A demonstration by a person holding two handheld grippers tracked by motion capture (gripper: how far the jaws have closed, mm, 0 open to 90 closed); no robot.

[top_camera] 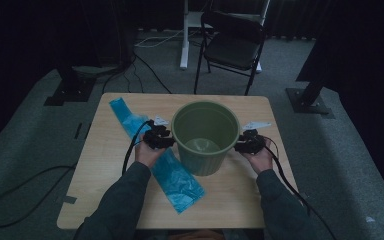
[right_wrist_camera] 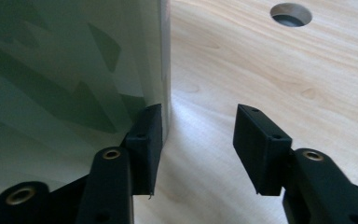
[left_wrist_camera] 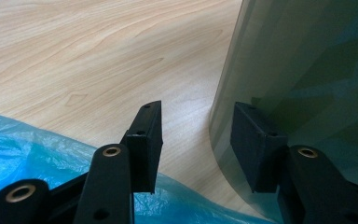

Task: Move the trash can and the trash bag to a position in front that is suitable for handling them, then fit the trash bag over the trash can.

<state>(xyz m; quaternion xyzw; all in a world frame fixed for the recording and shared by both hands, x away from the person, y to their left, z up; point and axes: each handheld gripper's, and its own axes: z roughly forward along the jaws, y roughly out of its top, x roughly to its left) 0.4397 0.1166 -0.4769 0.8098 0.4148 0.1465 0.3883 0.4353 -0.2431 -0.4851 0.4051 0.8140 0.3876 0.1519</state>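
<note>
No brand, label or writing can be read on anything here. The green bin (top_camera: 205, 137) is a round, smooth plastic bucket with faint vertical ribs on its outer wall, tapering toward the base; it stands upright at the middle of the table (top_camera: 110, 165), a pale wood-grain laminate board with rounded corners and 1 round hole (right_wrist_camera: 291, 14) cut through it. A blue plastic bag (top_camera: 165, 165), thin, crinkled and translucent, lies flat in a long strip running from the far left of the table toward the near middle, passing just beside the bin's left side.

The left gripper (top_camera: 159, 137) sits at the bin's left wall with its 2 black, matte, block-shaped jaws apart; in the left gripper view (left_wrist_camera: 196, 144) 1 jaw lies against the bin wall, the other over bare table above the bag, nothing pinched between them. The right gripper (top_camera: 250, 142) sits at the bin's right wall, jaws likewise apart (right_wrist_camera: 196, 149), 1 against the bin, nothing clamped.
</note>
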